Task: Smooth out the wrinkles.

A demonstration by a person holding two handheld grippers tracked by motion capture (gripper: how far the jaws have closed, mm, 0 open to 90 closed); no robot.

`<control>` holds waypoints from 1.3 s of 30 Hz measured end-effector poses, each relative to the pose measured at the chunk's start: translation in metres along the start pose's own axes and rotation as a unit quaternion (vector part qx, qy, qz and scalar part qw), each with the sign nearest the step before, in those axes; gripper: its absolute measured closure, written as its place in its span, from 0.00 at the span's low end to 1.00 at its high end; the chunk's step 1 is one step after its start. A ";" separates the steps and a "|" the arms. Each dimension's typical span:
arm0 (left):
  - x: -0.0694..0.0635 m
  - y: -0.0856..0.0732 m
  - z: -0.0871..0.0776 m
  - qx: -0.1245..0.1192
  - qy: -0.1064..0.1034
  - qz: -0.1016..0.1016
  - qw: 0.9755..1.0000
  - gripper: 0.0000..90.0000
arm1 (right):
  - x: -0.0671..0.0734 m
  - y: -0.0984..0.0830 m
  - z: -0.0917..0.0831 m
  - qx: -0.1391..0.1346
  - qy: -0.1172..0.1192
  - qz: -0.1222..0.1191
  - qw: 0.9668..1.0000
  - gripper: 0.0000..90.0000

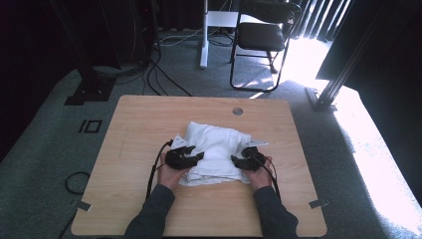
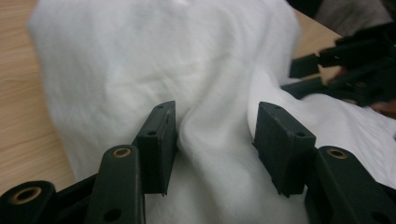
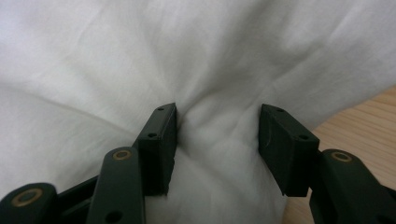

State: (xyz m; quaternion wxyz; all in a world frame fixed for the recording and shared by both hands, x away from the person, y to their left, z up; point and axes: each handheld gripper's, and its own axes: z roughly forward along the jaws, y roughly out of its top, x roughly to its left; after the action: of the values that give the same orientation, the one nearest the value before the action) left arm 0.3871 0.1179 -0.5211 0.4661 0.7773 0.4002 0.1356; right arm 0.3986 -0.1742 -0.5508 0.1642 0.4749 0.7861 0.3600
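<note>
Lying bunched on the wooden bench (image 1: 149, 209), the white cloth (image 1: 215, 144) has a claw at each side: the left claw (image 2: 215, 128) and the right claw (image 3: 217, 128) each clench a raised fold.

We can read no text, label, brand, number or sign anywhere in these pictures. The rumpled white cloth (image 1: 217, 152) bears no print or tag that we can make out, the pale wooden tabletop (image 1: 149, 124) carries no marking, and the black plastic jaws in both gripper views show bare surfaces with screw holes and no lettering.
</note>
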 end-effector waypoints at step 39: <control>0.041 -0.007 -0.077 -0.041 0.085 -0.023 0.995 0.51 | -0.027 -0.017 -0.053 -0.085 -0.012 0.030 0.996 0.36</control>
State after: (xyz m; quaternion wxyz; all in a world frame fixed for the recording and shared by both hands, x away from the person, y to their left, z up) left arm 0.3656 0.1975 -0.4928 0.4651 0.7337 0.4500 0.2070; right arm 0.3692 -0.2247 -0.5291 0.2021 0.4867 0.7363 0.4245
